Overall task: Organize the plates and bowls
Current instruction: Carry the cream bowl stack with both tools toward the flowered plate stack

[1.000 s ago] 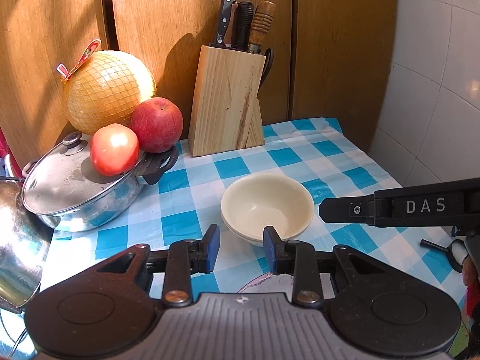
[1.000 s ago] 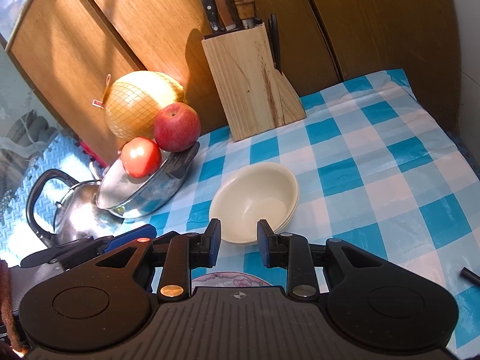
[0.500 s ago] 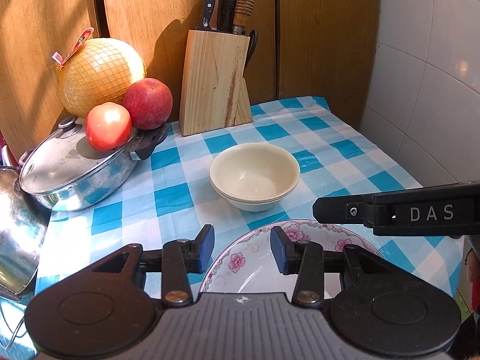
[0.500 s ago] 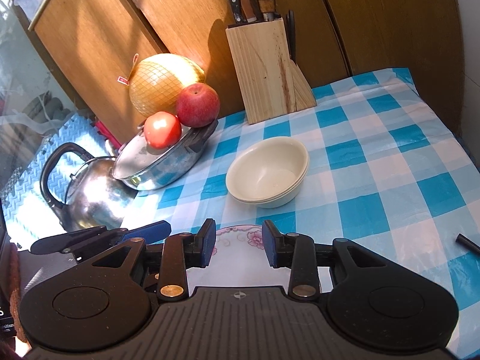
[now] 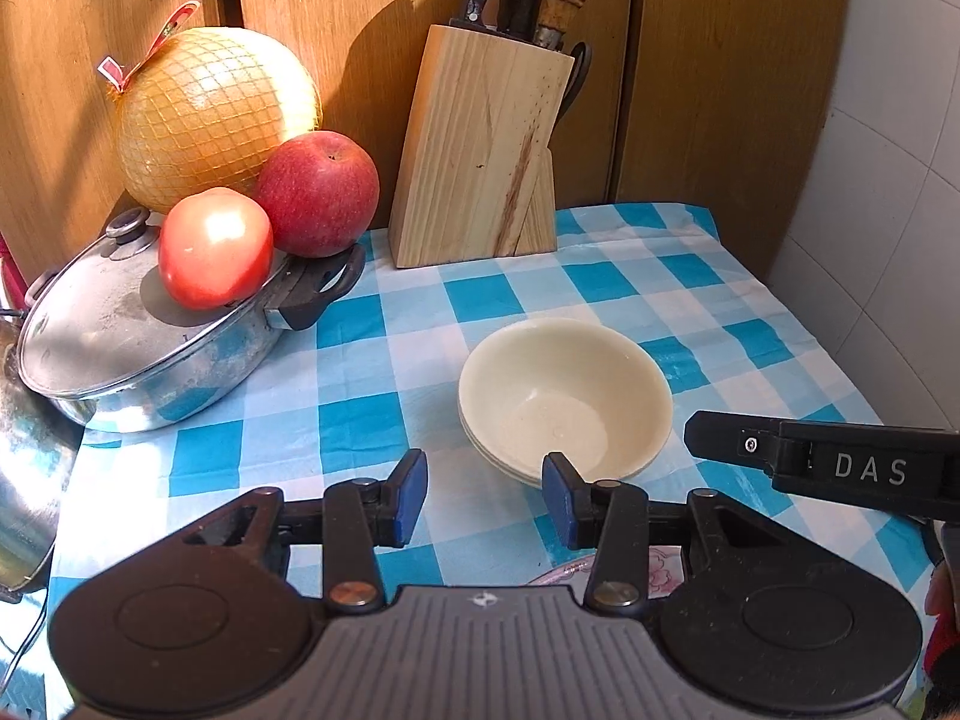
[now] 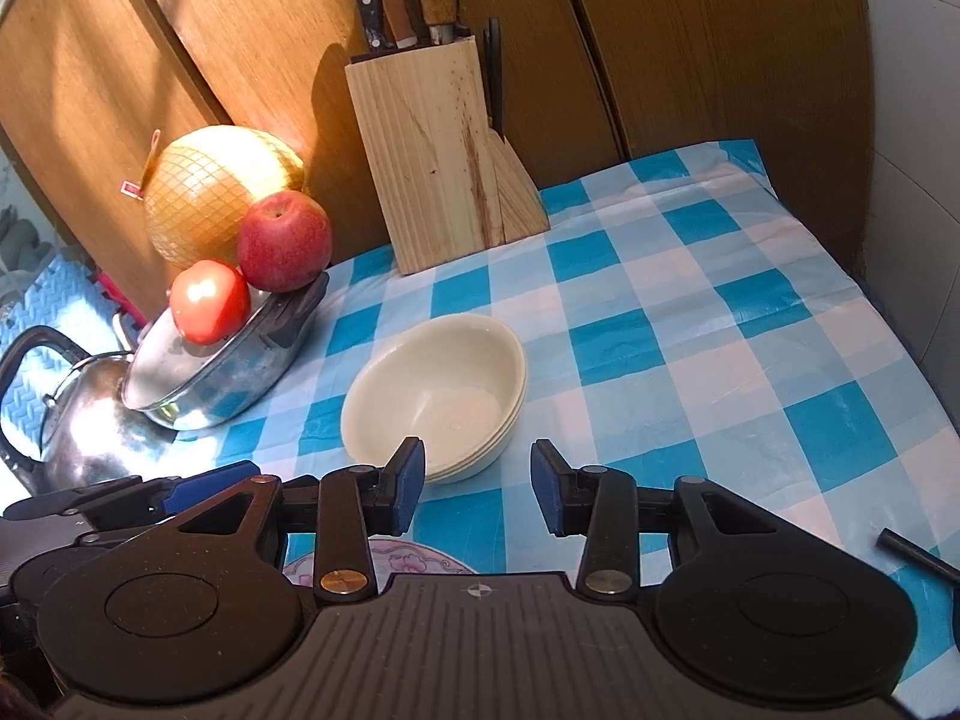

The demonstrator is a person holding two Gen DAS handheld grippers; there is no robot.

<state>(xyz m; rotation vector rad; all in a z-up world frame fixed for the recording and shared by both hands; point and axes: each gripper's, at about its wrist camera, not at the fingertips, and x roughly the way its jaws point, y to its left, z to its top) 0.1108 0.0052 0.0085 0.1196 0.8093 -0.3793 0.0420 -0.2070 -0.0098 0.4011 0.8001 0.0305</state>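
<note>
Two or more nested cream bowls (image 5: pixel 564 396) sit on the blue-checked tablecloth (image 5: pixel 660 276), just beyond both grippers. My left gripper (image 5: pixel 485 498) is open over bare cloth, its right pad near the bowls' front rim. My right gripper (image 6: pixel 479 489) has its jaws opening with nothing between them, the left pad in front of the cream bowls (image 6: pixel 432 390). A floral plate's rim (image 5: pixel 600 570) peeks out under the left gripper, and the same floral plate (image 6: pixel 414 561) shows under the right one. The right gripper's finger marked DAS (image 5: pixel 840 462) reaches in from the right.
A lidded steel pot (image 5: pixel 120 324) at the left carries a tomato (image 5: pixel 213 246) and an apple (image 5: pixel 318 192), with a netted pomelo (image 5: pixel 216 114) behind. A wooden knife block (image 5: pixel 480 150) stands at the back. A kettle (image 6: pixel 78 420) is far left, a black stick (image 6: pixel 912 552) lies far right.
Both grippers' jaws have widened. Half a second ago most of the floral plate showed beneath them; now both sit nearer the cream bowls and only its rim shows.
</note>
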